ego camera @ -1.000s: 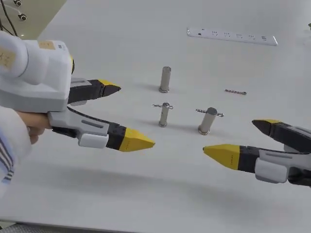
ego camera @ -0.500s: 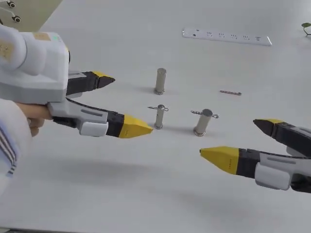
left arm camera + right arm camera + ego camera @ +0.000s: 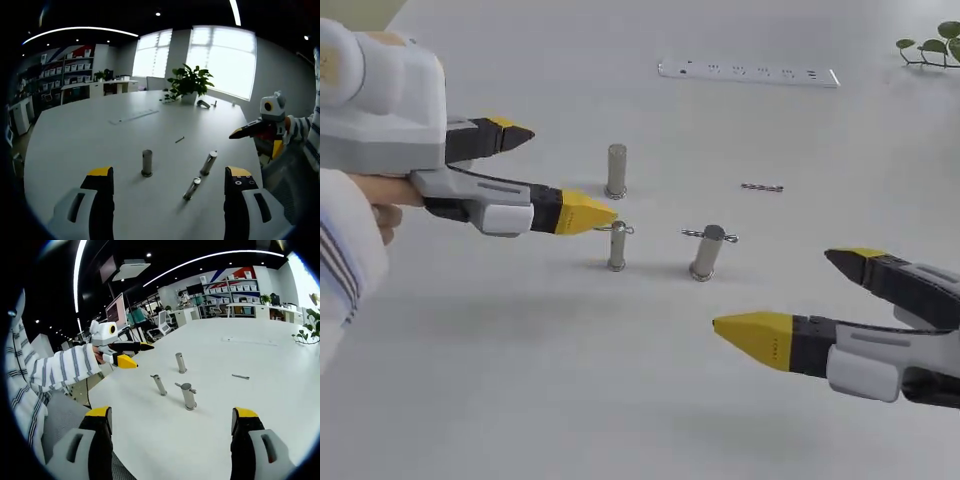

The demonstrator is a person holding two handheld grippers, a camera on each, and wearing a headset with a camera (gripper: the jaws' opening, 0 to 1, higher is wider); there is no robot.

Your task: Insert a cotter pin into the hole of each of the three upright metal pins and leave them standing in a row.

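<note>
Head view: over the white table [image 3: 520,390], the left gripper [image 3: 555,172] hangs wide open, and its lower jaw tip overlaps the cotter pin in the middle pin [image 3: 617,252]. The back pin [image 3: 616,170] stands behind it. The right pin [image 3: 706,254] carries a cotter pin, and a loose cotter pin [image 3: 762,187] lies beyond. A power strip [image 3: 748,72] lies farther off. The right gripper [image 3: 780,292] is spread wide, holding nothing.

Left gripper view: the three pins stand ahead between the jaws, with a potted plant [image 3: 187,85] at the far edge.

Right gripper view: the pins stand ahead, well apart from its jaws.
</note>
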